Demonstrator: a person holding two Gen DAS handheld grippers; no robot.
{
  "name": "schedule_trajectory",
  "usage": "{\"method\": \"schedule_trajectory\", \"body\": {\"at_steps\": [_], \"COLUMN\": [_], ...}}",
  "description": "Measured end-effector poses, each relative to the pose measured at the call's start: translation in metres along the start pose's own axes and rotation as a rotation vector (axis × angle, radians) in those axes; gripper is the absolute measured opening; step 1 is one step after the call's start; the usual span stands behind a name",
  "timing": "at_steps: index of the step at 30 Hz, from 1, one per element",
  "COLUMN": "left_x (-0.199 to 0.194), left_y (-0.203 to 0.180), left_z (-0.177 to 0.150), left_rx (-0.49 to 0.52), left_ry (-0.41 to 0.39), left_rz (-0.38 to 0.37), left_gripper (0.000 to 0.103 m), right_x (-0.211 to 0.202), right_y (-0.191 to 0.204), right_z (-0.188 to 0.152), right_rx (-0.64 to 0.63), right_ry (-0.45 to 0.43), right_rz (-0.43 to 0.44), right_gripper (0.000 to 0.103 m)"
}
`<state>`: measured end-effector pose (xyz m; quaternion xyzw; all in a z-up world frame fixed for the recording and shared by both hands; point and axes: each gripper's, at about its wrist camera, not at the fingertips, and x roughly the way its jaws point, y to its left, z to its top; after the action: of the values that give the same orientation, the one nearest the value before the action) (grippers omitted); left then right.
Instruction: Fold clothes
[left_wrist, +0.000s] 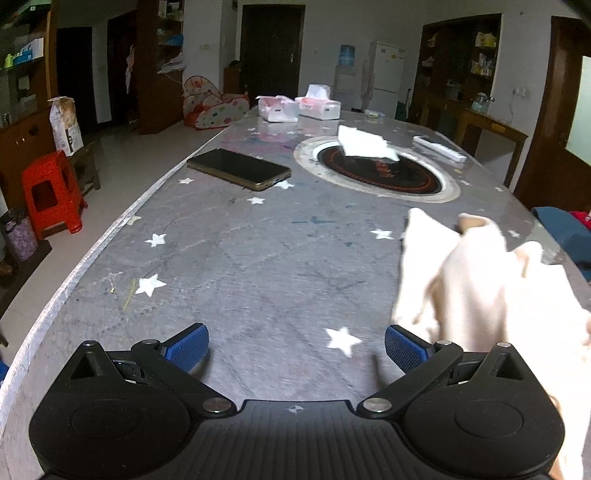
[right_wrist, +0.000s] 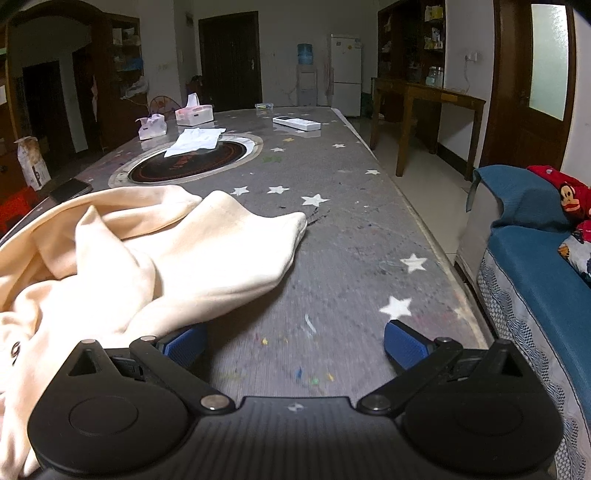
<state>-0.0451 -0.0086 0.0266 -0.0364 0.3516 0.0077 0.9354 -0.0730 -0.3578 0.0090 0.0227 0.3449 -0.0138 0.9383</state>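
Note:
A cream garment lies crumpled on the grey star-patterned table, at the left of the right wrist view. It also shows at the right of the left wrist view. My left gripper is open and empty over bare table, the garment just beyond its right finger. My right gripper is open and empty; the garment's edge lies over its left finger.
A dark phone lies at the table's left edge. A round inset cooktop with a white cloth sits mid-table. Tissue boxes and a remote are at the far end. A blue sofa stands to the right.

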Motion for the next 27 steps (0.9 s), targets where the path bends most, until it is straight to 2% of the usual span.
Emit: {"method": "schedule_trajectory", "body": {"at_steps": [11, 27], "left_x": [-0.035, -0.055], "left_y": [-0.027, -0.046], "left_z": [0.004, -0.013], "left_rx": [0.034, 0.088], "left_ry": [-0.058, -0.041], "left_rz": [-0.070, -0.097], "left_gripper": [0.103, 0.103], "right_x": [-0.038, -0.066], "right_y": [0.013, 0.040], "right_z": [-0.008, -0.020], "right_rx": [0.001, -0.049], "right_ry": [-0.037, -0.048], "right_rz": [0.051, 0.128], "right_gripper": [0.103, 0.103]}}
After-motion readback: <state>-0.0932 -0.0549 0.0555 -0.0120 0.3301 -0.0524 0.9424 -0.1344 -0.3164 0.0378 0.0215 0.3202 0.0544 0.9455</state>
